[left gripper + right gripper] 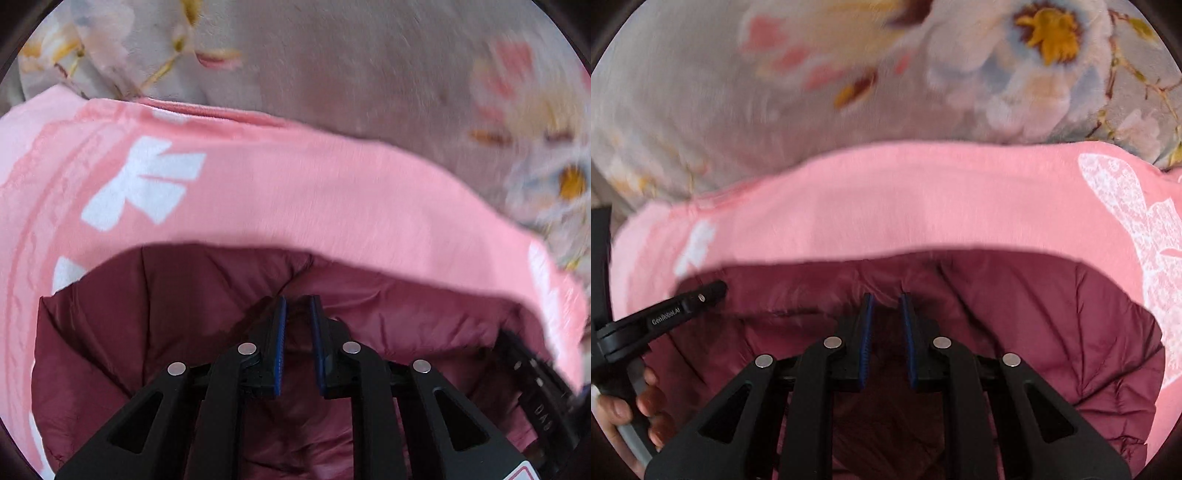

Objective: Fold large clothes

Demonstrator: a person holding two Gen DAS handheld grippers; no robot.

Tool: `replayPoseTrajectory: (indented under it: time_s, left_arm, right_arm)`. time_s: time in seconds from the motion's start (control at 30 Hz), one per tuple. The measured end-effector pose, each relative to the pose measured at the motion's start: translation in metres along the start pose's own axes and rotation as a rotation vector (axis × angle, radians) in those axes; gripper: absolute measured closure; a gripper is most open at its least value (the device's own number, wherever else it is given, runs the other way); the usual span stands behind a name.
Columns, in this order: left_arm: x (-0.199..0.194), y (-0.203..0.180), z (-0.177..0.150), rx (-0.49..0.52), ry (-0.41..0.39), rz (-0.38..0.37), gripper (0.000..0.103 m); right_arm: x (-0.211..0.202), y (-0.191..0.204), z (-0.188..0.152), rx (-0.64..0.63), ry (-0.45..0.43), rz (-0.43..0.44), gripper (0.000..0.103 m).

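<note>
A dark maroon padded jacket (147,314) (1034,314) lies over a pink garment (295,192) (886,199) that has white printed shapes. My left gripper (298,297) is shut on the jacket's far edge, with creases fanning out from the blue pads. My right gripper (886,295) pinches the same edge further to the right, and maroon cloth fills the narrow gap between its pads. One black finger of the left gripper (701,297) shows at the left of the right wrist view, with a person's hand (628,406) on its handle.
A grey bedspread with large floral print (351,55) (701,92) spreads out beyond the pink garment. Part of the right gripper's black body (535,387) shows at the right edge of the left wrist view. Both pictures are blurred.
</note>
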State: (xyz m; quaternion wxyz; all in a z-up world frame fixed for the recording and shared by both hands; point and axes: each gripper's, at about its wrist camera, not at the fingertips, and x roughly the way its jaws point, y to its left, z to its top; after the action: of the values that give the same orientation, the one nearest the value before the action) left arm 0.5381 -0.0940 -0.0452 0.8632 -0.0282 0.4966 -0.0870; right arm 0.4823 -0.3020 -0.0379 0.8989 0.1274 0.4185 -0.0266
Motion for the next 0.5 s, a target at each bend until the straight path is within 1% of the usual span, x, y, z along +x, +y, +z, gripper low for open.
replayPoseTrajectory:
  time_s: [0.03, 0.13, 0.23, 0.37, 0.5]
  left_arm:
    - [0.000, -0.001, -0.007, 0.035, -0.014, 0.016, 0.090]
    - [0.003, -0.006, -0.022, 0.118, -0.050, 0.062, 0.089]
    - [0.005, -0.012, -0.032, 0.179, -0.094, 0.098, 0.089]
    - [0.005, -0.011, -0.036, 0.181, -0.126, 0.096, 0.089]
    - [0.003, -0.007, -0.033, 0.175, -0.129, 0.090, 0.089]
  right_arm:
    - [0.002, -0.001, -0.007, -0.026, -0.005, -0.016, 0.091]
    - [0.003, -0.001, -0.015, -0.052, -0.017, -0.024, 0.091]
    - [0.005, 0.003, -0.022, -0.097, -0.038, -0.055, 0.091]
    - [0.006, 0.008, -0.026, -0.119, -0.063, -0.086, 0.091]
    - [0.008, 0.010, -0.027, -0.128, -0.070, -0.105, 0.091]
